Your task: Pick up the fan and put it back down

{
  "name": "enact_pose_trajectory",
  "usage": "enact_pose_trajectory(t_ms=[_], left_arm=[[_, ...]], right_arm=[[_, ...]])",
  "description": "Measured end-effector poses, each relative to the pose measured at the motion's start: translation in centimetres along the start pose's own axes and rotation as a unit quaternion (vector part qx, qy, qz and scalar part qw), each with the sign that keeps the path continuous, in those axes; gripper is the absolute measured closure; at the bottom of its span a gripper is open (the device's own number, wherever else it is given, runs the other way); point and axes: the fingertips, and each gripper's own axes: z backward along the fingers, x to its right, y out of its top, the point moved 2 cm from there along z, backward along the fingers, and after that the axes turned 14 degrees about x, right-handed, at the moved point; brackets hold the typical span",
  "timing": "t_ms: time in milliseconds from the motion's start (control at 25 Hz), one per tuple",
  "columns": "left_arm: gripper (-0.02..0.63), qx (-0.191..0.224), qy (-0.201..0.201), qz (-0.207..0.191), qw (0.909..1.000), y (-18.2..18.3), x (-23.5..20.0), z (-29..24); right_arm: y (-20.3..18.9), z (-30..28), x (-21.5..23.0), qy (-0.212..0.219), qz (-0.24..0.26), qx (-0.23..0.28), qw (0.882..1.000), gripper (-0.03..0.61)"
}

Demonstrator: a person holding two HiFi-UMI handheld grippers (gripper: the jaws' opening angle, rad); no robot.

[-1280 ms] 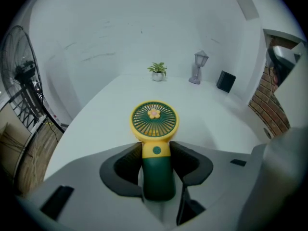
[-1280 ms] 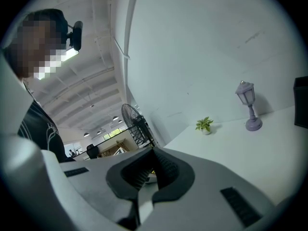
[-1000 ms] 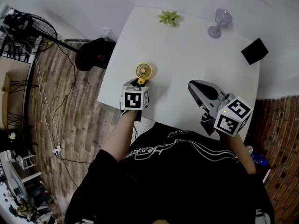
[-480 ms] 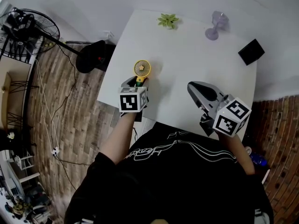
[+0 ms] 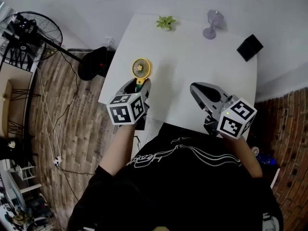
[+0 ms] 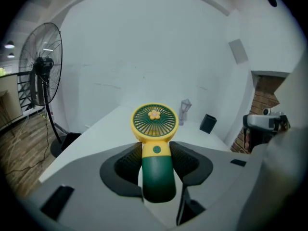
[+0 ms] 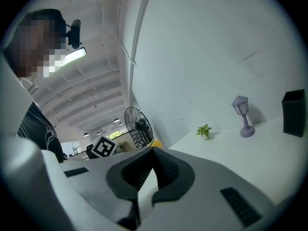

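White table (image 5: 192, 71) sat on a wood-plank floor by a pale wall. Black box (image 5: 250, 47) at its far right, contents not visible; a small pot held a green plant (image 5: 166, 22). Left gripper (image 5: 138, 84) was clamped on the fan (image 6: 155, 129), with ribbed dark pads (image 6: 127, 160) on both sides of the smooth green handle. The round yellow grille head stuck out past the tips, raised over the table's left edge. Right gripper (image 5: 197, 91) had its jaws together, empty.
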Motion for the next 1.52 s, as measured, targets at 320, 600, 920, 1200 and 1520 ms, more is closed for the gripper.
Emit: enact_pose_trajectory(t_ms=[320, 600, 920, 1200, 1520], left_arm=[[0.416, 0.048, -0.049, 0.027, 0.9973, 2.1, 4.2, 4.5], [0.416, 0.077, -0.084, 0.034, 0.993, 3.3, 6.8, 7.4], [0.416, 0.09, -0.09, 0.03, 0.9914, 3.3, 8.0, 9.2], [0.416, 0.095, -0.089, 0.024, 0.9912, 3.4, 8.3, 9.5], [0.416, 0.094, -0.089, 0.021, 0.9914, 3.7, 8.5, 9.1]], right_arm=[[0.1, 2.1, -1.5, 0.002, 0.012, 0.006, 1.0, 0.578], [0.1, 3.1, -2.6, 0.007, 0.016, 0.01, 1.0, 0.578], [-0.3, 4.1, -3.3, 0.008, 0.017, 0.009, 1.0, 0.578], [-0.3, 4.3, -3.5, 0.011, 0.018, 0.008, 1.0, 0.578], [-0.2, 4.5, -3.1, 0.004, 0.014, 0.01, 1.0, 0.578]])
